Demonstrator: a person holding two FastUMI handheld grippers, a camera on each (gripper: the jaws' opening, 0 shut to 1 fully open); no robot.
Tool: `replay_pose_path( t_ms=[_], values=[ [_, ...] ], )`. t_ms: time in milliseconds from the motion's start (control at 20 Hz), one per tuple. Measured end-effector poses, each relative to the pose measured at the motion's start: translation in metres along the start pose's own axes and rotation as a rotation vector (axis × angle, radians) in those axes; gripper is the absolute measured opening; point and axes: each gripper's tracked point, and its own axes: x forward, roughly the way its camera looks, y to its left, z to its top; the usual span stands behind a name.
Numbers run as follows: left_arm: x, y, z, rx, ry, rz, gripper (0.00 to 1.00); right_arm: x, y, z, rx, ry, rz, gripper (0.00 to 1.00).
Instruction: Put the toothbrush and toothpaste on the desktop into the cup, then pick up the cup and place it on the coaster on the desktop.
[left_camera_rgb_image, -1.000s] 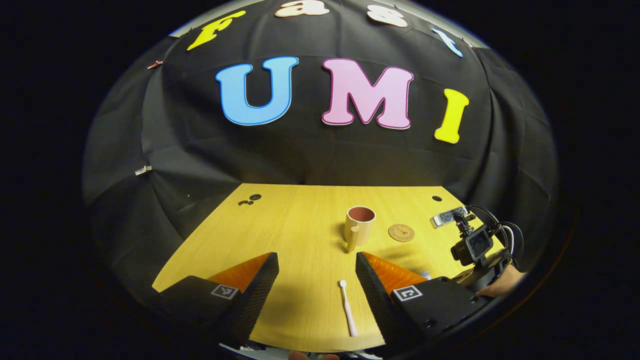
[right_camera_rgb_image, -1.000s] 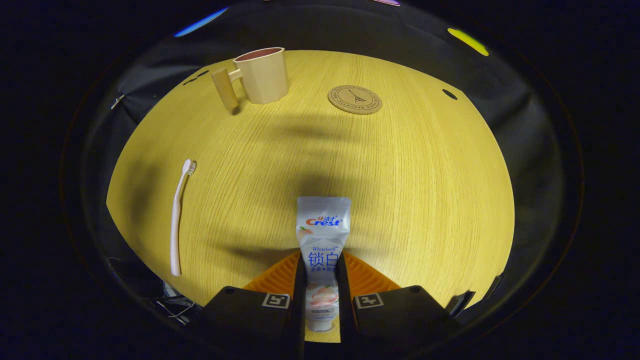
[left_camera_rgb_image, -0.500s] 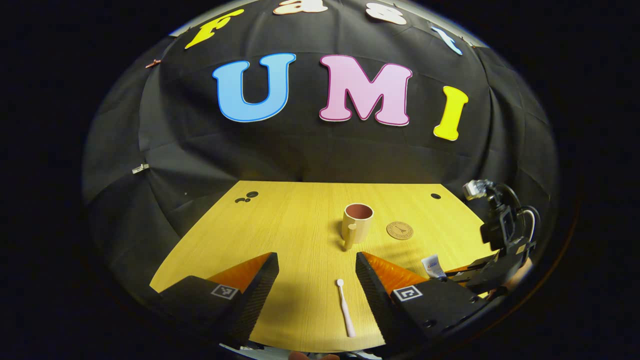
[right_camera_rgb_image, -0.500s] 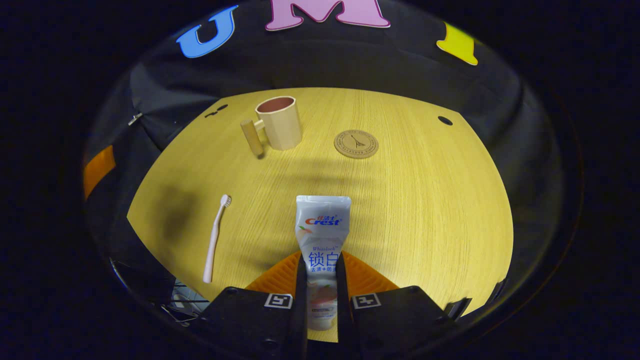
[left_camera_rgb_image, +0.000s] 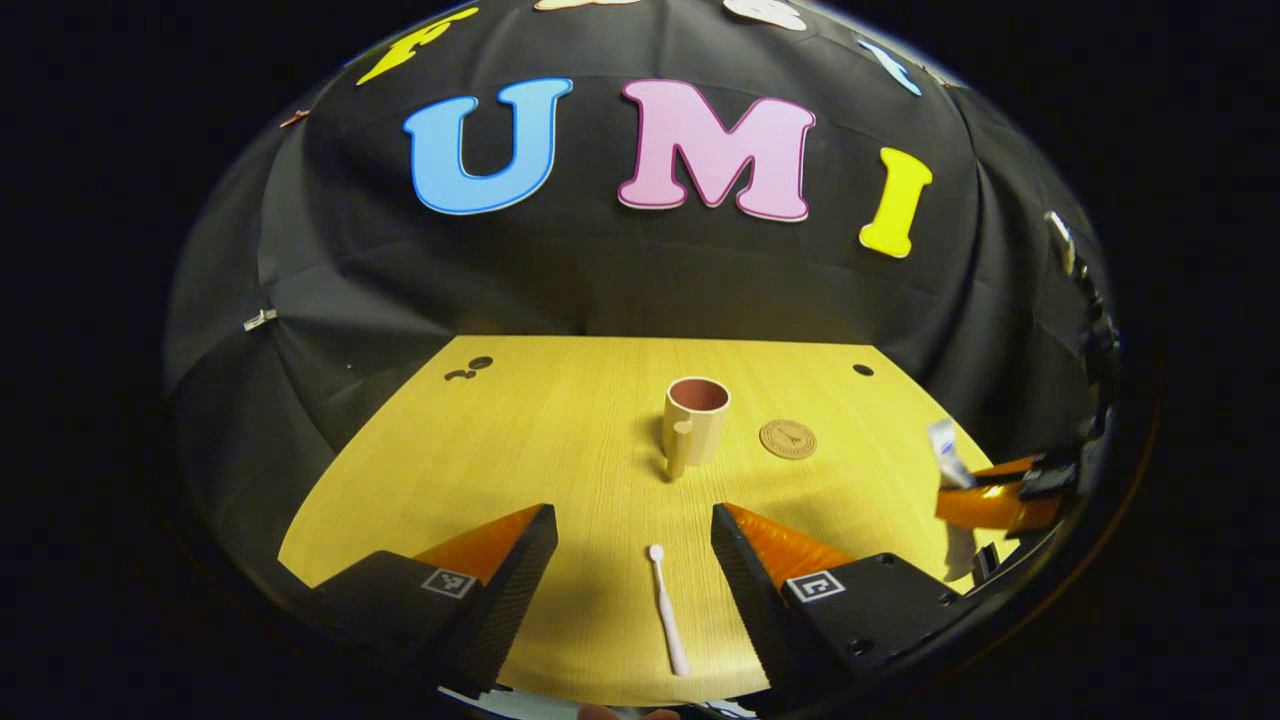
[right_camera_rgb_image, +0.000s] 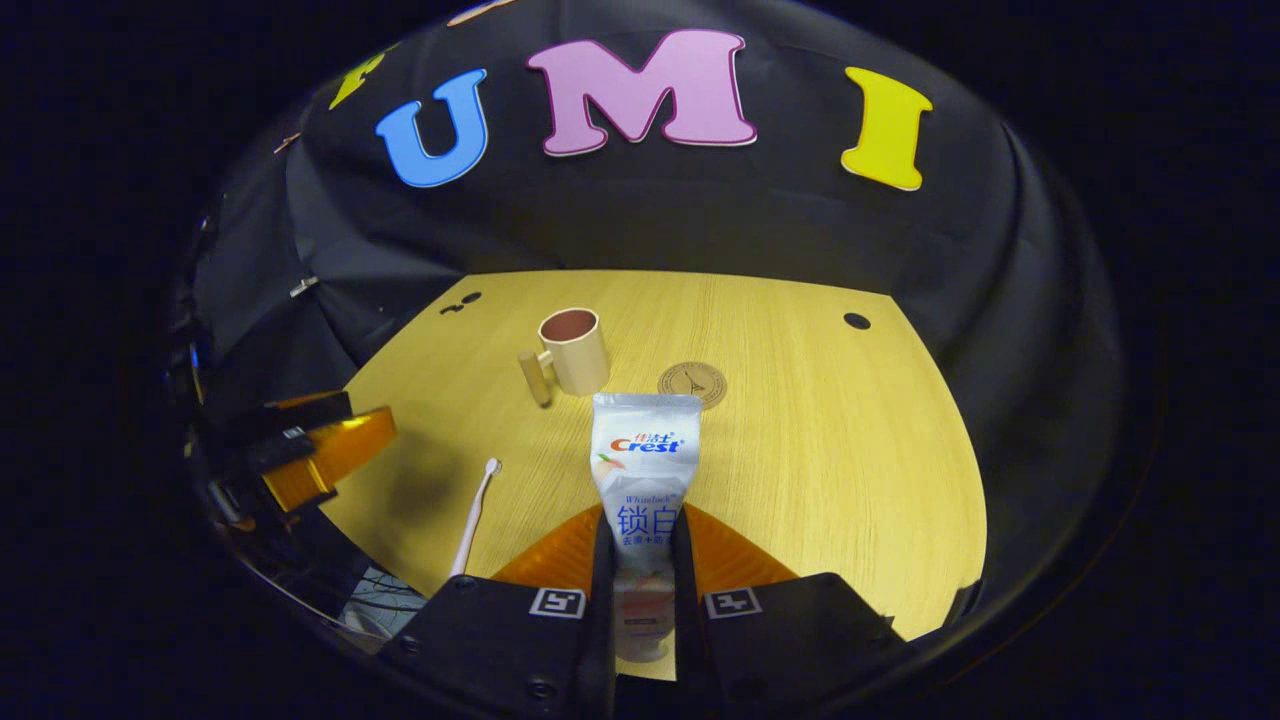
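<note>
A yellow wood-grain table is standing in front of a black cloth that is hanging in folds behind it and wrapping round both sides. A round dark hole is showing near the table's far right corner, and a small cluster of holes is sitting near the far left corner. A metal clip is pinching the cloth on the left, with another clip showing higher up. In the right gripper view, cables are lying below the table's near left edge, and a soft shadow is falling on the wood there.
</note>
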Motion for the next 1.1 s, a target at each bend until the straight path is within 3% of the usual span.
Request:
replay_pose_path(
  t_ms=[50,700,1050,1100],
  values=[
    [0.008,-0.003,-0.007,0.004,0.021,0.002,0.96,-0.004,-0.004,0.003,0.006,-0.006,-0.007,0.28],
    [0.075,-0.009,-0.098,-0.013,0.308,0.017,0.95,-0.044,-0.045,0.029,0.086,-0.080,-0.078,0.28],
    [0.085,-0.015,-0.126,-0.022,0.421,0.016,0.94,-0.049,-0.050,0.030,0.104,-0.093,-0.087,0.24],
    [0.086,-0.017,-0.128,-0.028,0.433,0.016,0.94,-0.049,-0.050,0.031,0.104,-0.092,-0.087,0.28]
  ],
)
